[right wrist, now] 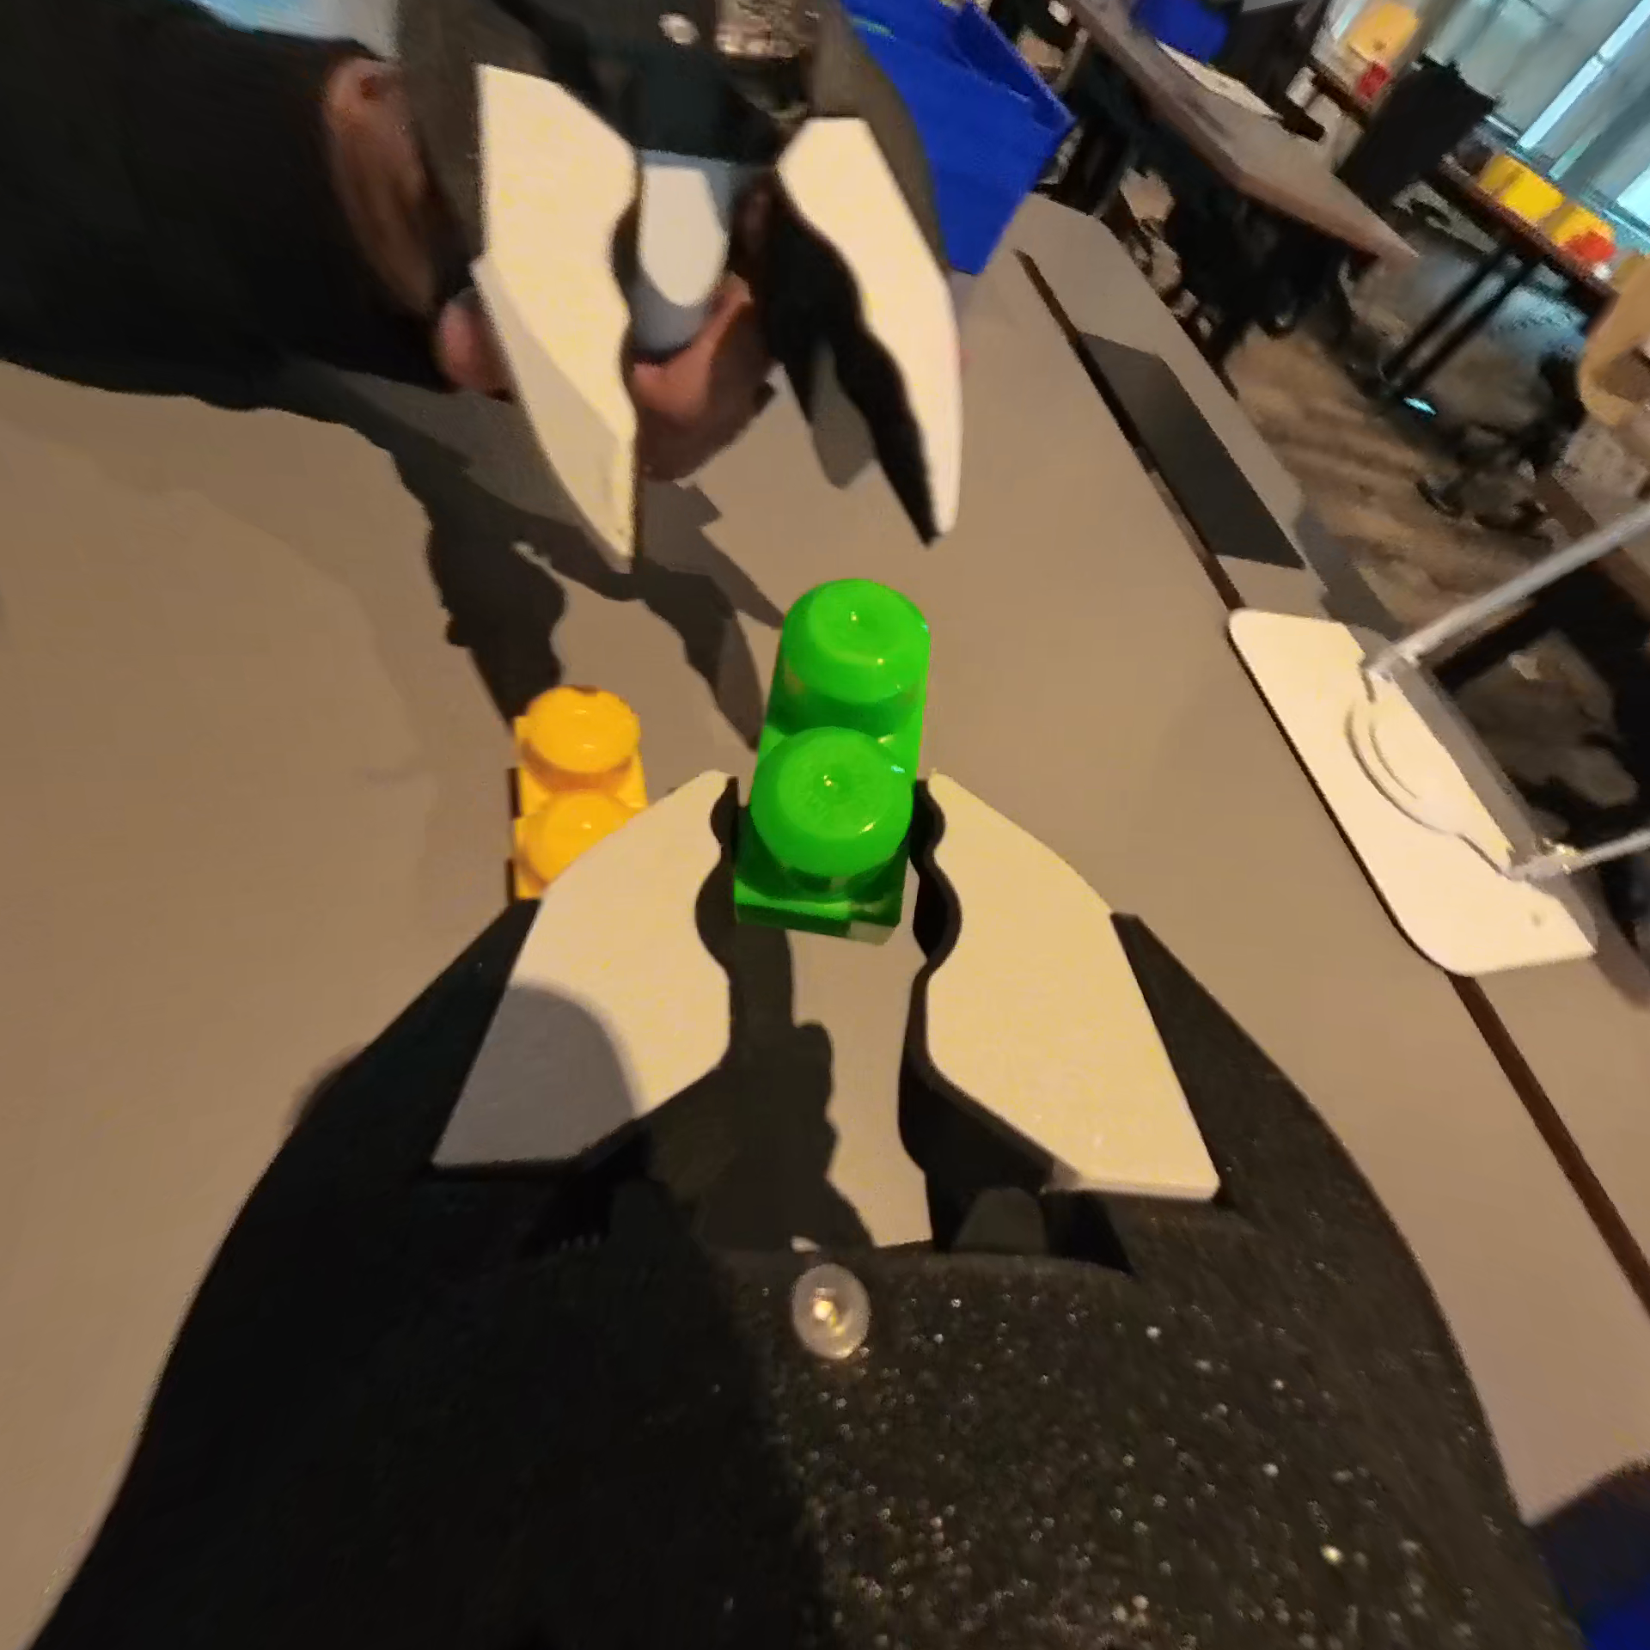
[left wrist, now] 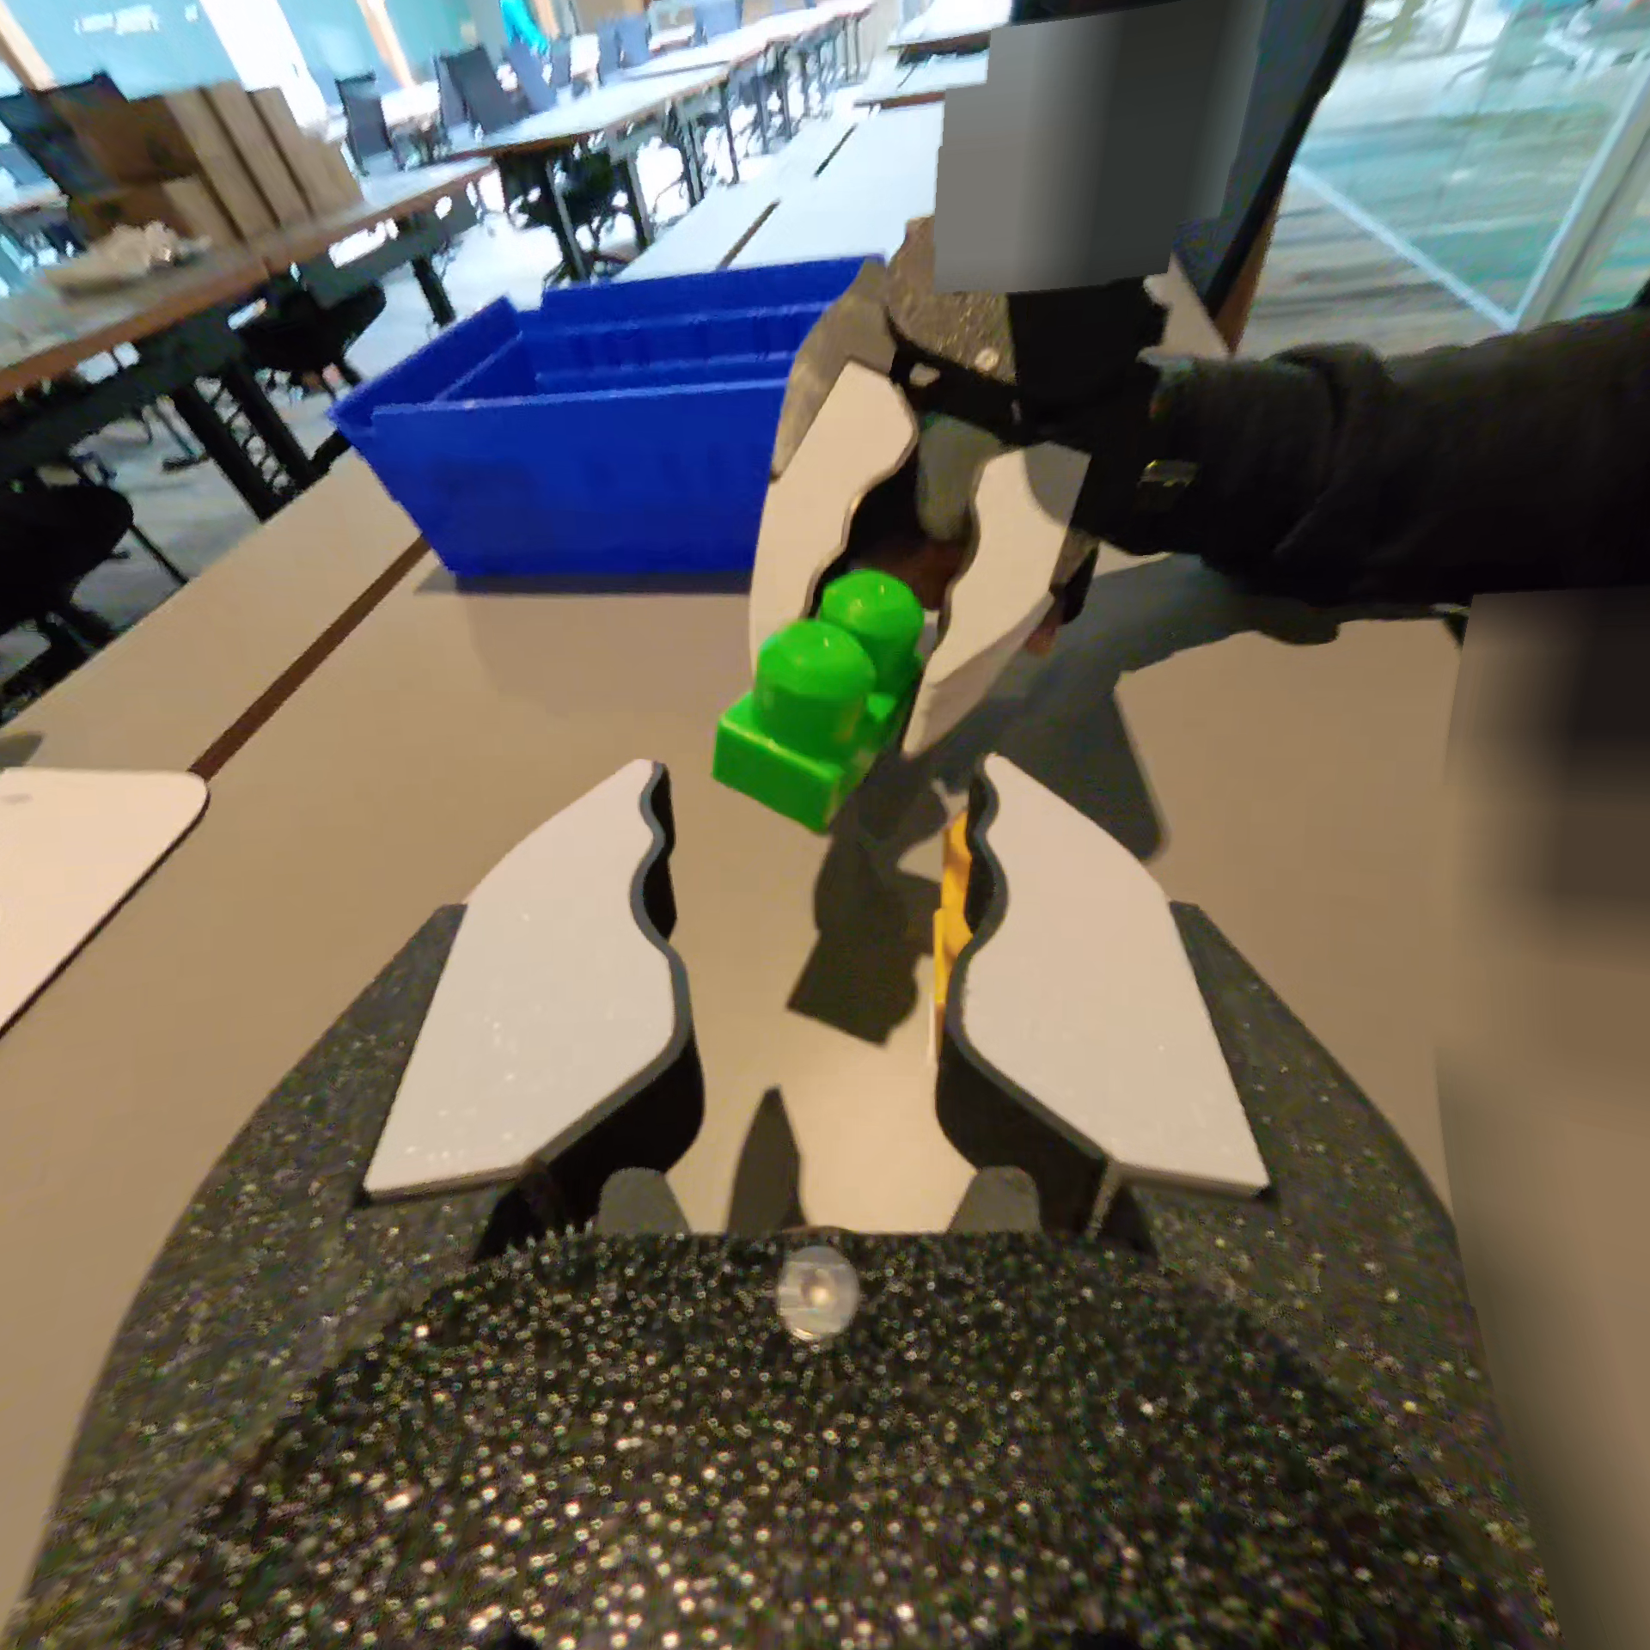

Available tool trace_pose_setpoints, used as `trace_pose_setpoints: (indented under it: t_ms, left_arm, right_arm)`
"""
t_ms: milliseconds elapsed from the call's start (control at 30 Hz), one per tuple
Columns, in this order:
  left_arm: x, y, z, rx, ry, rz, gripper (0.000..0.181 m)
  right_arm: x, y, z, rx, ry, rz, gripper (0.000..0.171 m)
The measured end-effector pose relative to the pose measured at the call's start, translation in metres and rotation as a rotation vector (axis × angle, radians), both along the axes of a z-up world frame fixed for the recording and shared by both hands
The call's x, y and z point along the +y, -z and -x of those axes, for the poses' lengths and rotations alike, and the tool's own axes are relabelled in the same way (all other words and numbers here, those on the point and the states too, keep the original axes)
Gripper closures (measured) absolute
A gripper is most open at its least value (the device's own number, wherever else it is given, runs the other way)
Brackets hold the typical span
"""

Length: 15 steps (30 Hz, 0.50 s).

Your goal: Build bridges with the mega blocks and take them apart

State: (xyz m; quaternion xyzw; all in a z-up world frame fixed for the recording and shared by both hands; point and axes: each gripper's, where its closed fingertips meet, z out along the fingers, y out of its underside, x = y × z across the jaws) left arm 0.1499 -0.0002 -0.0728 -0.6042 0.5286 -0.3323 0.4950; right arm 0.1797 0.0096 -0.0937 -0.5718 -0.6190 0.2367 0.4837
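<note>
Clamping the green block [right wrist: 826, 804], right gripper [right wrist: 826, 786]; left gripper [left wrist: 821, 786] jaws apart; yellow block [right wrist: 576, 795] mostly hidden leftward.

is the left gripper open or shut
Open: in its own view the left gripper shows bare table between its fingertips, holding nothing.

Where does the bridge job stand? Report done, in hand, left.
Done: no bridge stands; only a yellow block sits on the table. In hand: right gripper holds the green block in the air; left gripper is open, empty. Left: cannot tell whether building or dismantling.
</note>
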Motion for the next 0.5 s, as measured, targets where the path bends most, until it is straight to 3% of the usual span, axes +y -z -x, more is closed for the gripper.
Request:
trace_pose_setpoints:
  t_ms: [233, 367, 500]
  left_arm:
    - [-0.015, 0.008, -0.009, 0.067, 0.078, -0.075, 0.121]
    - [-0.024, 0.013, -0.013, 0.096, 0.123, -0.083, 0.144]
    - [-0.025, 0.018, -0.012, 0.123, 0.122, -0.035, 0.145]
  right_arm:
    - [-0.029, 0.0, 0.014, -0.009, -0.132, -0.024, 0.135]
    - [-0.037, -0.002, 0.017, 0.0, -0.17, -0.019, 0.135]
    - [-0.038, 0.001, 0.017, -0.005, -0.176, -0.015, 0.135]
